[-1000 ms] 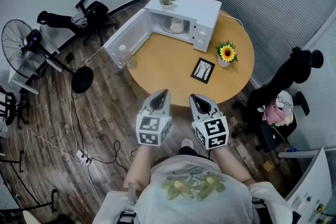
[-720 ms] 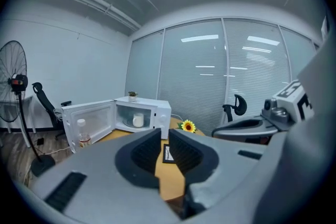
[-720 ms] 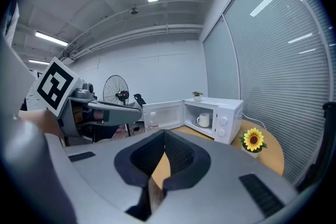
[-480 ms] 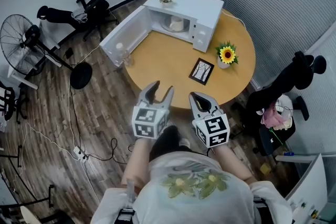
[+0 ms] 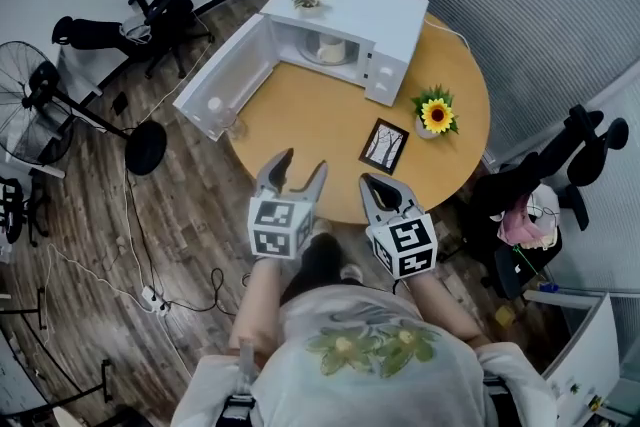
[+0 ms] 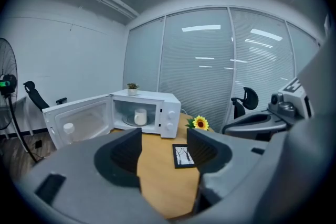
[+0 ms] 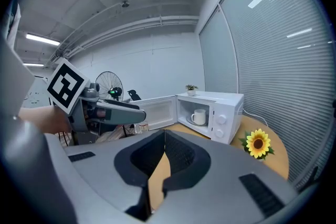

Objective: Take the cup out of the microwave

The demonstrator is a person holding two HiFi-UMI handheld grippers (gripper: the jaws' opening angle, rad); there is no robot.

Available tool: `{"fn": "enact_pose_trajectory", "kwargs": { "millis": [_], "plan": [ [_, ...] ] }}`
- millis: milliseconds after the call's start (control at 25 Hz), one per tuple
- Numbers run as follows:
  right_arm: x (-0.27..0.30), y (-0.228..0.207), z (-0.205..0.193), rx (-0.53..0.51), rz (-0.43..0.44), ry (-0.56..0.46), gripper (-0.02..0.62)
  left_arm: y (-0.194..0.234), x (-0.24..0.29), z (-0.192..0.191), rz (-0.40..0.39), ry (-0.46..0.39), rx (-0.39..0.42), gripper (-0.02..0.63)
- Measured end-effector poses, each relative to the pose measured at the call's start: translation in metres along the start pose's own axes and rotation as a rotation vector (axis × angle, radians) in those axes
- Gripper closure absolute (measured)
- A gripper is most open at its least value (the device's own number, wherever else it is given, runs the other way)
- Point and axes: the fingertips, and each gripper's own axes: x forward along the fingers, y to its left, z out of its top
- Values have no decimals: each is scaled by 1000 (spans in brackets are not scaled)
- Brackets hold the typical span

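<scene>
Head view: the left tool, whose jaws have just been opening and stand spread on nothing, and the right tool, pressed together, hover over the counter's near edge. The cup stands inside the open microwave at the far edge. It is probably rigid, smooth and breakable, so pinch its wall or handle. Its contents are hidden.

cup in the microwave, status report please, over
Left gripper jaws just opened, nothing between; right gripper shut, empty. White cup inside the white microwave, door open. Round wooden table bare between left gripper and microwave.
</scene>
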Motion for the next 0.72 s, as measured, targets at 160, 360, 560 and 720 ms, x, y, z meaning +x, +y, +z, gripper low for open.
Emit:
{"fn": "enact_pose_trajectory", "kwargs": {
  "millis": [160,360,560,720],
  "plan": [
    [29,-12,5,18,-4,16,578,21,26,6,-2,17,6,356],
    [60,-25,13,32,-18,25,578,47,56,13,-8,34,-9,356],
    [82,-38,19,46,-40,35,578,67,84,20,-22,52,-21,356],
    [94,-48,20,58,-63,47,578,76,107,24,-38,72,-22,356]
  ]
}}
